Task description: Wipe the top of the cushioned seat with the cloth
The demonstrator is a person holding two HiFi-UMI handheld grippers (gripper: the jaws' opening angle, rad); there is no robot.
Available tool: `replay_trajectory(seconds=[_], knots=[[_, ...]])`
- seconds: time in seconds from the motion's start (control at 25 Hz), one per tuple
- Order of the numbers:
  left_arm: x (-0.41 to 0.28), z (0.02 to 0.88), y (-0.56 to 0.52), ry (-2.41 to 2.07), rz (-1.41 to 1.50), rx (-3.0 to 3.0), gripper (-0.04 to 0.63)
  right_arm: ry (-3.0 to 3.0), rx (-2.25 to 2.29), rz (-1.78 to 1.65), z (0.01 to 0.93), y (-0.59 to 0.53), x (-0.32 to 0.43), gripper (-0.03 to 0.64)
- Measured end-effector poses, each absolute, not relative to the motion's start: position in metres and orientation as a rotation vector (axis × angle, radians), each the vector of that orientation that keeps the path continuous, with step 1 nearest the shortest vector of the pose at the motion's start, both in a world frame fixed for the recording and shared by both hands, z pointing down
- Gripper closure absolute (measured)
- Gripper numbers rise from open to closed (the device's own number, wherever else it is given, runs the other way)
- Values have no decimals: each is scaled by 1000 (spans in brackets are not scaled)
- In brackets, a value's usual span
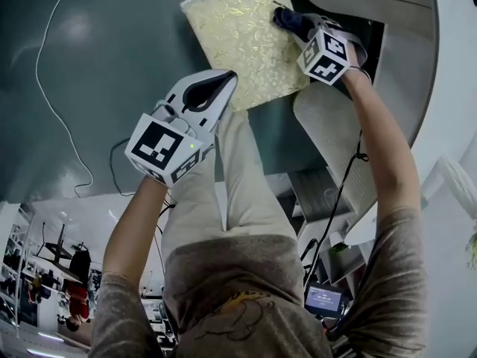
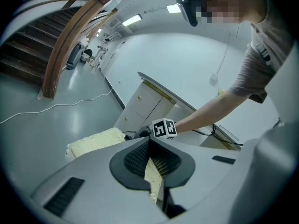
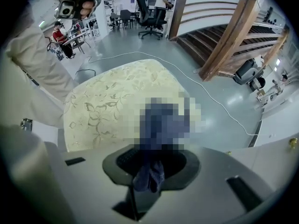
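Note:
The cushioned seat (image 1: 238,39) has a cream top with a leafy pattern and sits on the grey-green floor. My right gripper (image 1: 298,27) is over its far right corner, shut on a dark blue cloth (image 1: 289,19) that lies on the seat top. In the right gripper view the cloth (image 3: 149,177) hangs bunched between the jaws, with the seat (image 3: 117,101) spread out ahead. My left gripper (image 1: 220,88) is at the seat's near corner. Its jaws meet at the tip with a cream wedge of the seat (image 2: 153,176) pinched between them, and more of the seat (image 2: 96,141) shows to the left.
A white cable (image 1: 56,88) trails across the floor to the left of the seat. A white cabinet (image 2: 149,101) stands just beyond the seat. A wooden staircase (image 3: 224,31) rises nearby. Office chairs and people (image 3: 149,8) are far off.

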State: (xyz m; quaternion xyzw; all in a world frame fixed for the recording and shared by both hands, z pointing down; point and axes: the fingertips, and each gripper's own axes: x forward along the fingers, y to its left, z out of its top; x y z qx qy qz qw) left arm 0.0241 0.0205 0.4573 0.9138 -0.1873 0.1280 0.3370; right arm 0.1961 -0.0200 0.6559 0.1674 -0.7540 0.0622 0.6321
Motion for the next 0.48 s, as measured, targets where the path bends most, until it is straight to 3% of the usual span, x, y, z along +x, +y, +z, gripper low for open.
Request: replay_trajectory(seconds=[0.48], knots=[[33,453,38,-400,357,2410,577,-1731,395,150,649,28,186,532]])
